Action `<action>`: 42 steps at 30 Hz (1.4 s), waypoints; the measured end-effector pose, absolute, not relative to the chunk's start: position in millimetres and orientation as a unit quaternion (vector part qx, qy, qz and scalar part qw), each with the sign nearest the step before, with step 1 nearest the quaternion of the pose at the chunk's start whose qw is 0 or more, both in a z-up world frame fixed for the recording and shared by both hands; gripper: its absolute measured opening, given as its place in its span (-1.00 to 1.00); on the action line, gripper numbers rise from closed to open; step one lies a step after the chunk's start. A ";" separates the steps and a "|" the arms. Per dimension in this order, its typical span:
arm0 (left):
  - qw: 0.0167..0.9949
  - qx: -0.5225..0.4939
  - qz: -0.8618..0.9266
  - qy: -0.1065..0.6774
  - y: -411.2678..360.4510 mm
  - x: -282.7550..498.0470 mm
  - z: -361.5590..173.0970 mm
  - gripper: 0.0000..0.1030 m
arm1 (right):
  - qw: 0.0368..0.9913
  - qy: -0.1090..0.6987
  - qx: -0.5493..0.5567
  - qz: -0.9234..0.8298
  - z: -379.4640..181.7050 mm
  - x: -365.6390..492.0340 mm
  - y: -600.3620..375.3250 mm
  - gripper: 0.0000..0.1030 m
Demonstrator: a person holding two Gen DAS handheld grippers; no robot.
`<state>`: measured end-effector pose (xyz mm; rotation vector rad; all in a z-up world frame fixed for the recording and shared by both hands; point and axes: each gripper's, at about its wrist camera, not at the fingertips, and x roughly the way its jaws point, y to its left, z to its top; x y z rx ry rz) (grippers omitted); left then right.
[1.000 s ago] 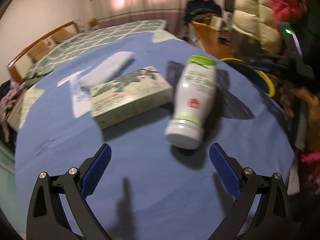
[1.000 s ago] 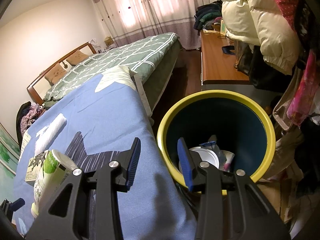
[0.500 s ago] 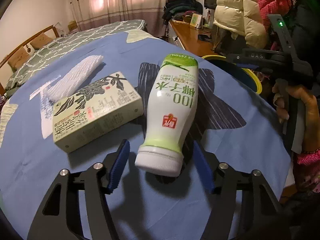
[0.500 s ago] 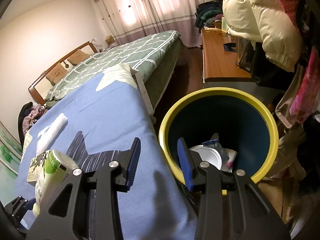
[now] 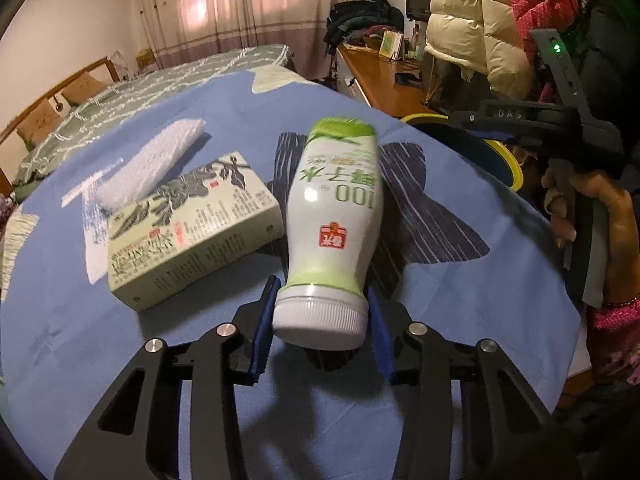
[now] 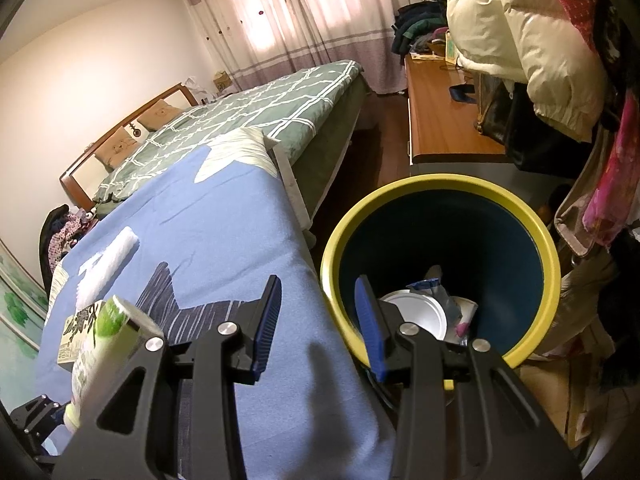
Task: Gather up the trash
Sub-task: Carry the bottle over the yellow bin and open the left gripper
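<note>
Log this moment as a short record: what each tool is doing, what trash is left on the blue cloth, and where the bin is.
left tool: shut on the cap end of the white plastic bottle with green label
right tool: jaws apart, nothing between them, above the cloth's edge by the bin
left on blue cloth: green printed carton, white foam wrap
yellow-rimmed dark bin: beside the cloth, holding a white disc and wrappers

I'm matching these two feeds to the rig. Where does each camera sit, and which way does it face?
Left wrist: sits on the left gripper, facing down across the blue cloth at the bottle clamped in its jaws; the person's hand shows.
Right wrist: sits on the right gripper, jaws empty, facing the yellow-rimmed bin; no body shows.
Shared: bottle, carton, cloth, bin.
</note>
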<state>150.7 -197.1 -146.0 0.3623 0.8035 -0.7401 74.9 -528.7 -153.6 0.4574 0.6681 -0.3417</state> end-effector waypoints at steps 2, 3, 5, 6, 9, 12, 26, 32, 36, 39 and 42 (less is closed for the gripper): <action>0.844 0.170 -0.346 0.372 -195.8 150.2 -140.6 -0.20 | 0.905 0.324 0.223 -0.165 -153.7 74.5 -529.1 -0.29; 0.847 0.170 -0.344 0.367 -195.6 149.9 -137.3 -0.20 | 0.905 0.324 0.222 -0.165 -153.7 74.8 -528.7 -0.29; 0.854 0.171 -0.341 0.354 -195.9 149.5 -127.5 -0.20 | 0.905 0.323 0.222 -0.165 -153.3 74.7 -528.6 -0.29; 0.857 0.172 -0.341 0.345 -196.5 149.5 -121.5 -0.20 | 0.905 0.323 0.221 -0.165 -153.1 74.8 -528.2 -0.29; 0.865 0.175 -0.338 0.326 -200.7 150.6 -106.6 -0.21 | 0.906 0.322 0.221 -0.165 -152.9 75.0 -527.8 -0.29; 0.875 0.170 -0.335 0.307 -204.7 154.8 -89.4 -0.21 | 0.906 0.321 0.220 -0.163 -152.2 75.3 -527.8 -0.29; 0.894 0.119 -0.325 0.283 -235.2 201.2 -47.4 -0.21 | 0.917 0.307 0.200 -0.161 -143.8 64.5 -524.4 -0.29; 0.894 0.118 -0.325 0.285 -259.1 219.2 -40.6 -0.21 | 0.917 0.303 0.197 -0.167 -141.1 54.3 -530.8 -0.29; 0.892 0.114 -0.333 0.284 -273.3 224.9 -37.3 -0.21 | 0.918 0.298 0.198 -0.174 -137.0 44.7 -539.7 -0.28; 0.889 0.112 -0.342 0.284 -285.2 225.1 -33.3 -0.21 | 0.917 0.293 0.199 -0.181 -133.7 36.5 -548.1 -0.29; 0.884 0.115 -0.356 0.280 -302.8 220.4 -27.2 -0.21 | 0.916 0.292 0.195 -0.193 -132.7 27.2 -557.4 -0.29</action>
